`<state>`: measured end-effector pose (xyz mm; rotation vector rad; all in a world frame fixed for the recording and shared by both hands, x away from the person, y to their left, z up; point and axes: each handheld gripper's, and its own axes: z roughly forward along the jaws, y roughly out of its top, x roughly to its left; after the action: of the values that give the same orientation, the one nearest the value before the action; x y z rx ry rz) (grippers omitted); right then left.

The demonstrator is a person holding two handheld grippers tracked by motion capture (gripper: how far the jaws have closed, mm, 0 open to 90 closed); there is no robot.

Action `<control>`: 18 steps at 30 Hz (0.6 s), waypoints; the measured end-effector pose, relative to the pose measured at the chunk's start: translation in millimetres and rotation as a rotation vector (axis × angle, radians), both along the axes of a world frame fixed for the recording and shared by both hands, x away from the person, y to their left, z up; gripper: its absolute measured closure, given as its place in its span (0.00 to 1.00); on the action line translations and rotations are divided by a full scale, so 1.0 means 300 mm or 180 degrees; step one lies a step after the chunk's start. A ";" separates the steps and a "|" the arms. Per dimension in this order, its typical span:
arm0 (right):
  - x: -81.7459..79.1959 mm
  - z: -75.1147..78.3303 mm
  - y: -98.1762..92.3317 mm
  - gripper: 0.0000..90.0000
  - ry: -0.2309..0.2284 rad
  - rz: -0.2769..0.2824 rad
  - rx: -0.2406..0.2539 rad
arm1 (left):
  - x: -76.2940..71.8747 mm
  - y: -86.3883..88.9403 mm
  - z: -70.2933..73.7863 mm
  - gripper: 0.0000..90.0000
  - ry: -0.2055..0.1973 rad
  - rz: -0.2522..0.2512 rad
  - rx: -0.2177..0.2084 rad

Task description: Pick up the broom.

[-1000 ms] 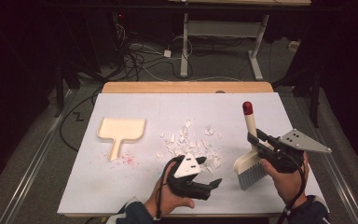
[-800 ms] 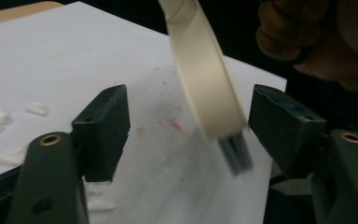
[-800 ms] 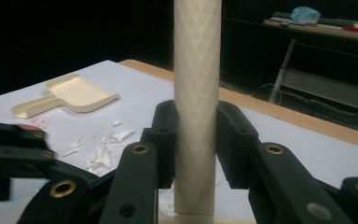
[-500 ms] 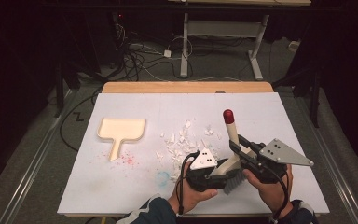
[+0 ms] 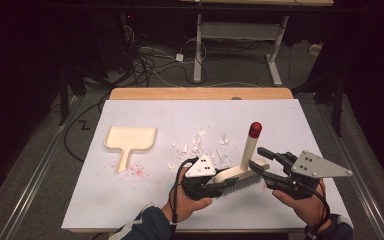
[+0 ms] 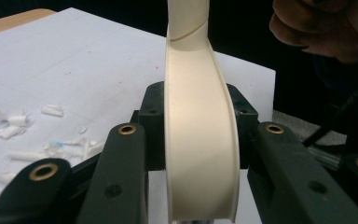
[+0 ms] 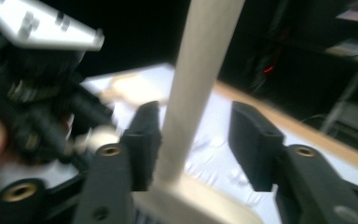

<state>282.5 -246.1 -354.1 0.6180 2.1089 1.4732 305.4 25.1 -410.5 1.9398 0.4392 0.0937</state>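
Observation:
A cream hand brush (image 5: 249,150) with a red-tipped handle stands tilted over the white table sheet (image 5: 290,120). My left gripper (image 5: 224,186) has just been closing and is now shut on the brush's head. In the left gripper view the cream back (image 6: 198,84) sits pinched between both pads (image 6: 150,126). My right gripper (image 5: 258,160) has just been opening; in the right gripper view the handle (image 7: 196,79) stands between its spread jaws, clear of the right pad (image 7: 249,144). White paper scraps (image 5: 200,145) lie just beyond the brush.
A cream dustpan (image 5: 130,140) lies flat at the left of the sheet, with red specks by its handle. A wooden table edge (image 5: 200,93) runs behind the sheet. Cables and desk legs are on the floor beyond.
The right gripper carried the brush leftward to the left gripper. The left gripper closed on the brush head, and the right gripper's jaws opened off the handle.

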 end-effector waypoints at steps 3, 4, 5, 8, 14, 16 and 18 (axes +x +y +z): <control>0.017 -0.019 -0.017 0.48 0.0184 0.0328 -0.0241 | -0.003 0.021 0.007 0.72 -0.0065 -0.0063 0.0086; 0.023 -0.029 -0.018 0.46 0.0251 0.0415 -0.0327 | -0.008 0.041 0.010 0.72 -0.0078 -0.0158 0.0132; 0.026 -0.038 -0.018 0.44 0.0286 0.0473 -0.0382 | -0.013 0.048 0.009 0.72 -0.0107 -0.0199 0.0171; 0.043 -0.065 -0.007 0.41 0.0395 0.0698 -0.0457 | -0.022 0.062 0.002 0.72 -0.0100 -0.0376 0.0257; 0.064 -0.139 0.054 0.46 0.0729 0.1274 -0.0772 | -0.047 0.079 -0.002 0.72 -0.0132 -0.0717 0.0274; 0.068 -0.159 0.076 0.53 0.0807 0.1448 -0.0808 | -0.050 0.081 -0.001 0.72 -0.0150 -0.0756 0.0273; 0.066 -0.174 0.096 0.63 0.0866 0.1630 -0.0811 | -0.052 0.089 0.001 0.72 -0.0156 -0.0821 0.0207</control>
<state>302.3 -217.2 -406.2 0.1922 2.7624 1.3866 289.9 51.7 -410.2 2.0372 0.1528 -0.0115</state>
